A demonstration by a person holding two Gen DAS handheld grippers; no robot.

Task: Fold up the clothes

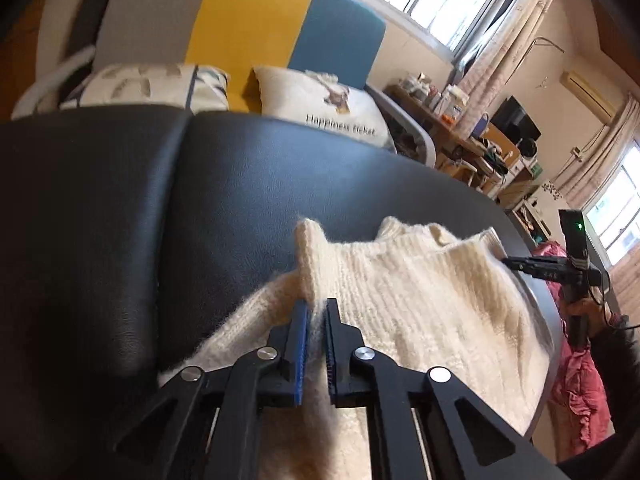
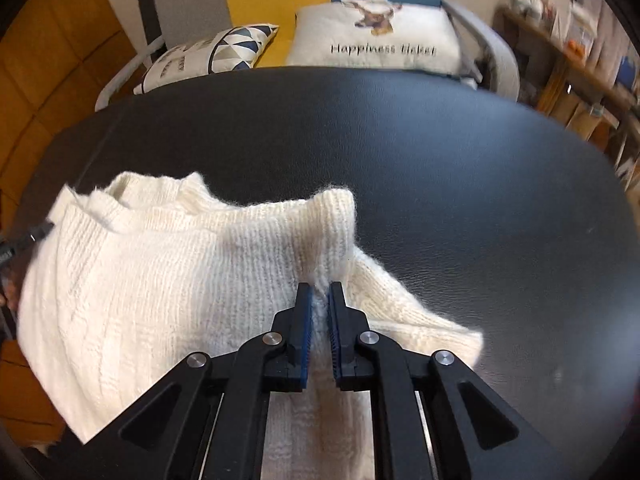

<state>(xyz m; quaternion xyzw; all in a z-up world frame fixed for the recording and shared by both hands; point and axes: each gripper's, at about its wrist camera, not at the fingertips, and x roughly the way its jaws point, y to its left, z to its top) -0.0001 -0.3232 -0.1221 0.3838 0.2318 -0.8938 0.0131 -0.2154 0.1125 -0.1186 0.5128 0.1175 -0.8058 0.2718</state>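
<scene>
A cream knitted sweater (image 2: 160, 272) lies on the near part of a black padded table (image 2: 440, 160), its ribbed collar (image 2: 168, 196) turned toward the far side. The left gripper (image 1: 318, 308) has its blue-padded jaws drawn narrow on a pinch of the knit at one shoulder, and a peak of fabric stands up just beyond the fingertips. The right gripper (image 2: 320, 292) does the same at the other shoulder, jaws close together with a fold of wool squeezed between them. From the left wrist view the right gripper also shows side-on at the sweater's right edge, with a hand (image 1: 588, 308) in a dark sleeve behind it; the fingertips there are buried in the wool and hard to make out. The sweater's lower half is hidden under both gripper bodies and cut off at the near edge. One sleeve (image 2: 432, 320) trails out to the right across the table. Beyond the table sits a sofa with two cushions, one printed with words (image 2: 380, 36). Something pink (image 1: 576, 380) hangs off to the right, too blurred to identify.
</scene>
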